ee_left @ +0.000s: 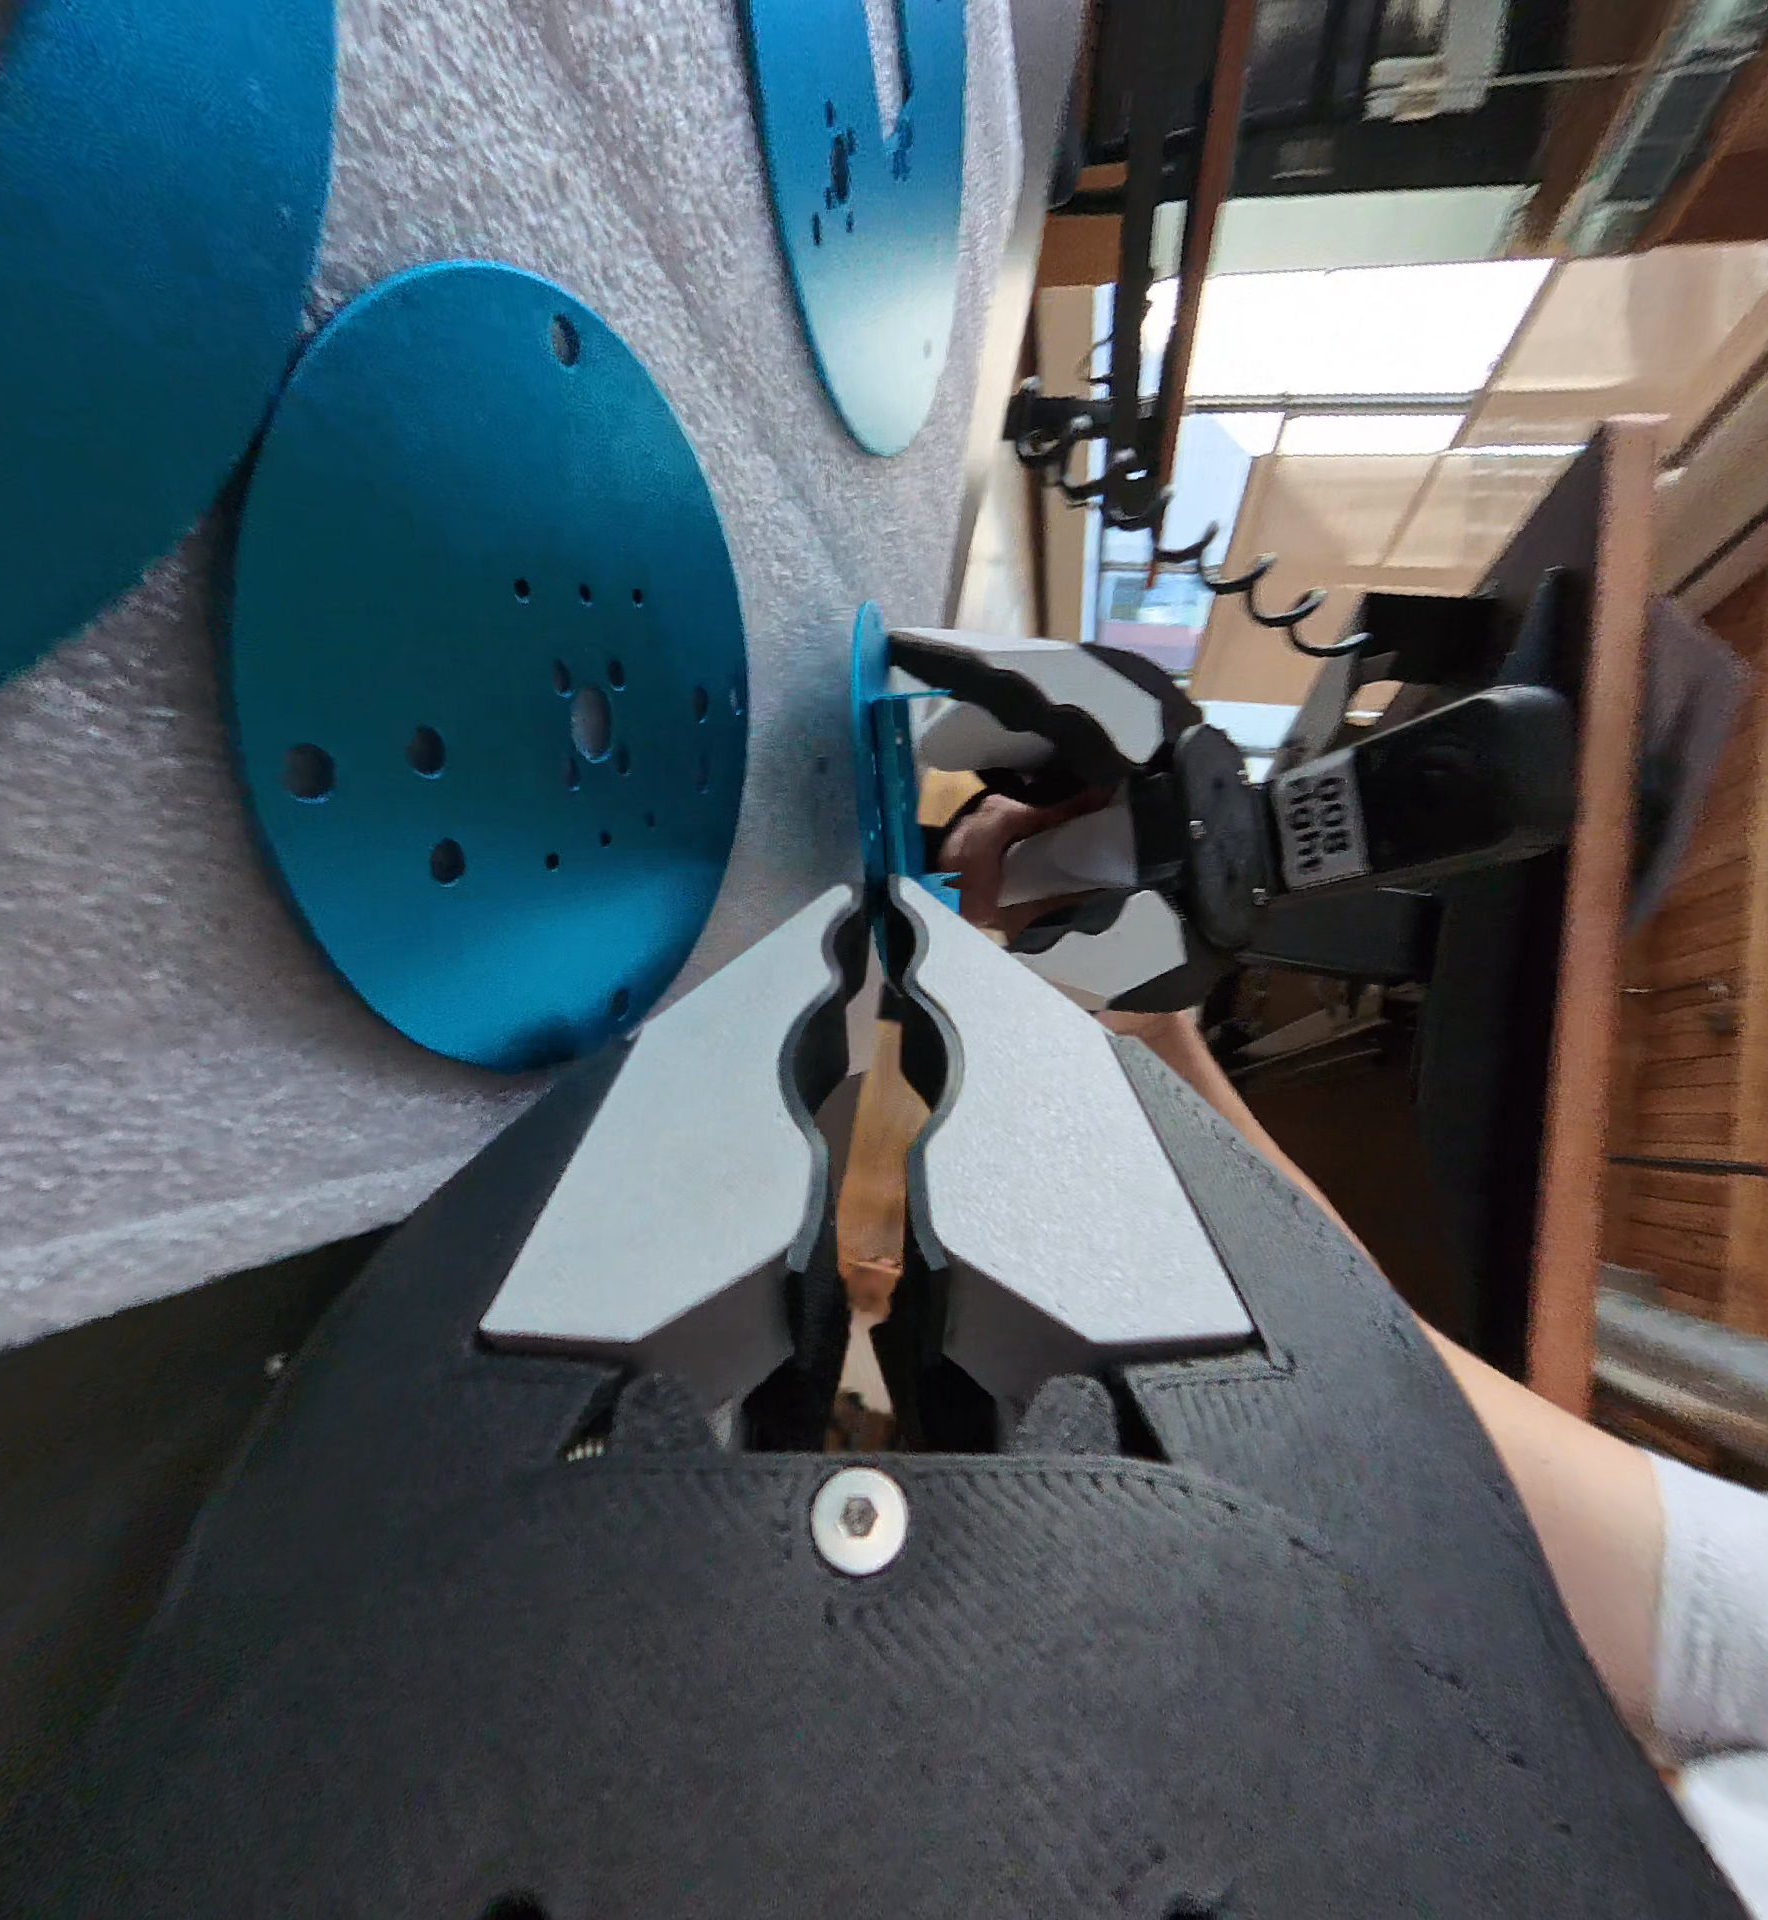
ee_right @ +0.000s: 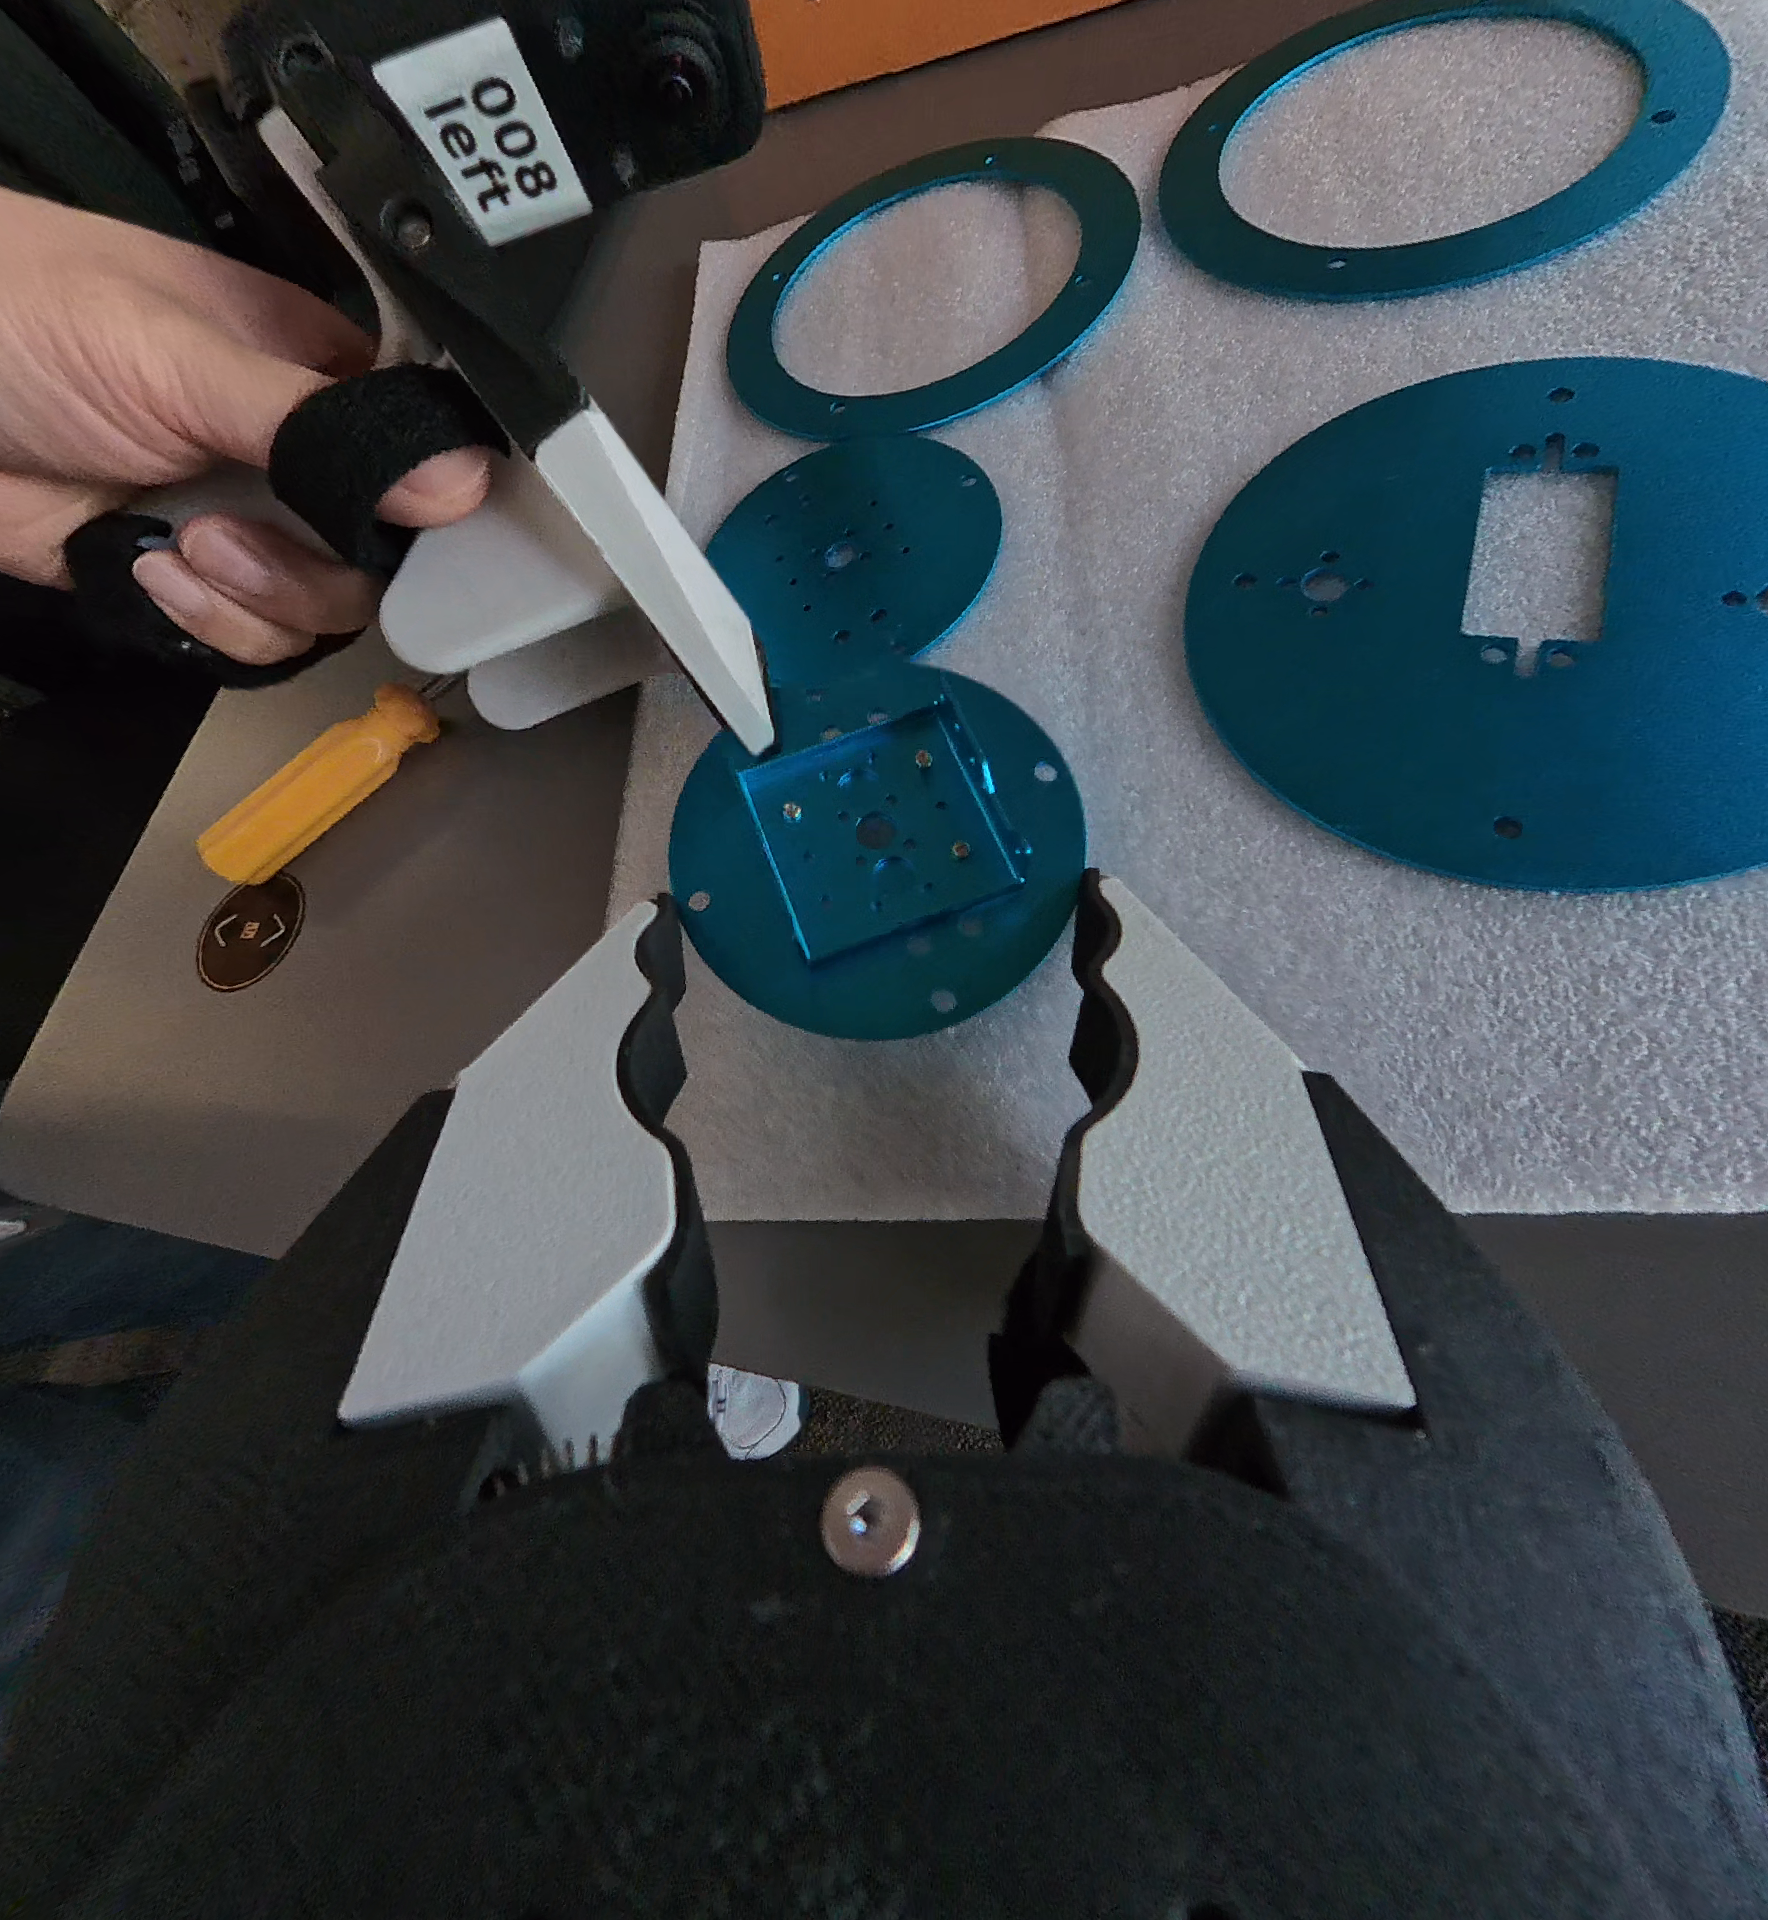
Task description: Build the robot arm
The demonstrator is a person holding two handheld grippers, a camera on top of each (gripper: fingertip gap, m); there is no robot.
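Note:
A small blue square bracket (ee_right: 880, 831) sits on a small blue disc (ee_right: 755, 966) on white foam. My left gripper (ee_left: 875, 914) is shut on a thin upright wall of the bracket (ee_left: 895, 790). In the right wrist view the left gripper (ee_right: 755, 717) comes in from the upper left and its tips meet the bracket's far left corner. My right gripper (ee_right: 877, 904) is open and empty. It hovers just in front of the disc, with a finger on each side of it. Its fingers (ee_left: 1025, 665) also show beyond the bracket in the left wrist view.
On the foam sheet (ee_right: 1275, 1039) lie a holed blue disc (ee_right: 859, 551), two blue rings (ee_right: 932, 286) (ee_right: 1441, 145) and a large blue disc with a rectangular cutout (ee_right: 1524, 623). A yellow-handled screwdriver (ee_right: 319, 779) lies on the grey surface at the left. The yellow-handled screwdriver (ee_right: 319, 779) is about equally far from each gripper, around 12 centimetres.

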